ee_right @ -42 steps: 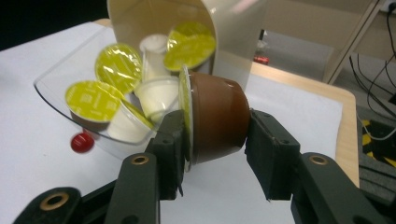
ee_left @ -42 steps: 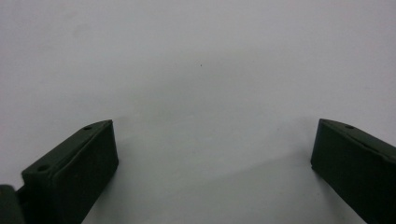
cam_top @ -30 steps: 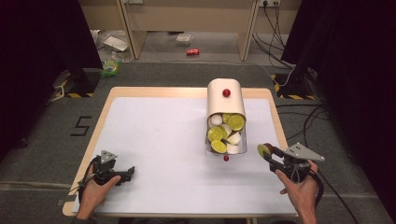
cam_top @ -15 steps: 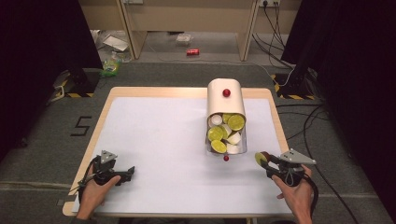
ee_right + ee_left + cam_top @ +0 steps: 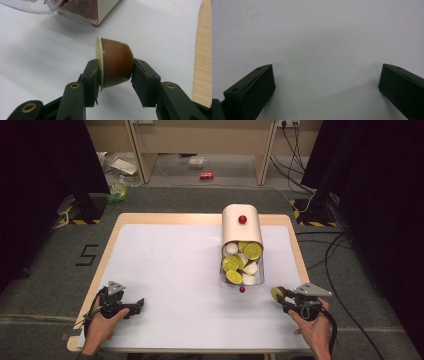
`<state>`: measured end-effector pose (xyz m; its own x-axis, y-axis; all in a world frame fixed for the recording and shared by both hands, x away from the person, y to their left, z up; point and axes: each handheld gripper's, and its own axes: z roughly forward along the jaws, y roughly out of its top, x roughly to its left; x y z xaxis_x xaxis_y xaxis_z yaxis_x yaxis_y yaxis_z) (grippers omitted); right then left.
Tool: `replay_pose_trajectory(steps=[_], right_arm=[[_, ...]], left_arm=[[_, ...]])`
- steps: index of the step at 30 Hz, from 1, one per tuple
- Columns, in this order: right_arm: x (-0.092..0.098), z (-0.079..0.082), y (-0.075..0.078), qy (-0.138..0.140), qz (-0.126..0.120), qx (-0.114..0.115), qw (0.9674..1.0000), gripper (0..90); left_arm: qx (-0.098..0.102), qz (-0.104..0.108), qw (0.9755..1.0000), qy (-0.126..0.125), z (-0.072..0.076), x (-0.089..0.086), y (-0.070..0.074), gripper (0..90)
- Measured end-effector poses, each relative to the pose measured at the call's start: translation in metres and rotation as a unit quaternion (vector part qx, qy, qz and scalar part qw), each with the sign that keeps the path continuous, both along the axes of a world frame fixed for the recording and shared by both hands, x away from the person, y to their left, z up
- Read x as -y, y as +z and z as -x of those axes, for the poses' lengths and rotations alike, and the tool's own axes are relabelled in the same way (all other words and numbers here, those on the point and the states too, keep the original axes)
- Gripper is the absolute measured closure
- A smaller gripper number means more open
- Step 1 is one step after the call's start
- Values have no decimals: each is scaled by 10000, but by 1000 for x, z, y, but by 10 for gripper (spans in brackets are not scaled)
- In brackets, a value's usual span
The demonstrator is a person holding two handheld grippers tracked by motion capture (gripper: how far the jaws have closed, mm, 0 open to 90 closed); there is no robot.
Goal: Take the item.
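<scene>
Nearest the person, the right tool (image 5: 115, 72) is clamped across a brown capsule (image 5: 116, 65) with a yellow-green lid, held just above the white worktop (image 5: 170, 270) near its right front edge, while the left tool (image 5: 324, 82) rests at the left front with its jaws spread wide and nothing between them. Farther back stands the dispenser box (image 5: 241, 227), its clear tray still heaped with capsules. Judging from that, one capsule is out, the emptying looks barely begun, and most remain to be taken.

Left hand-held gripper (image 5: 134, 306) sits low at the near left, jaws spread wide apart, the person's left hand (image 5: 102, 320) wrapped round its grip. Right hand-held gripper (image 5: 278, 294) is at the near right, jaws pointing left and clamped, right hand (image 5: 312, 325) behind it.
</scene>
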<state>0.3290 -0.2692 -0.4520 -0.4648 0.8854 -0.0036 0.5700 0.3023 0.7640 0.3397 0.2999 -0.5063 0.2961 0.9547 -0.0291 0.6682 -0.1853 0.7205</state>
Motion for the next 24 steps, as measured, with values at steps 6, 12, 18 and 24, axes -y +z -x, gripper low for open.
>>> replay_pose_trajectory(steps=[6,12,18,24], right_arm=[[0,0,-4,41,32,-100,9999,580],[-1,-1,-12,95,64,-322,9994,580],[-3,1,-13,121,54,-424,9990,578],[-2,4,-17,188,46,-554,9983,572]], left_arm=[[1,-1,10000,1,0,0,0,0],[0,1,10000,0,0,0,0,0],[1,-2,10000,0,0,0,0,0],[-1,-1,10000,-1,0,0,0,0]])
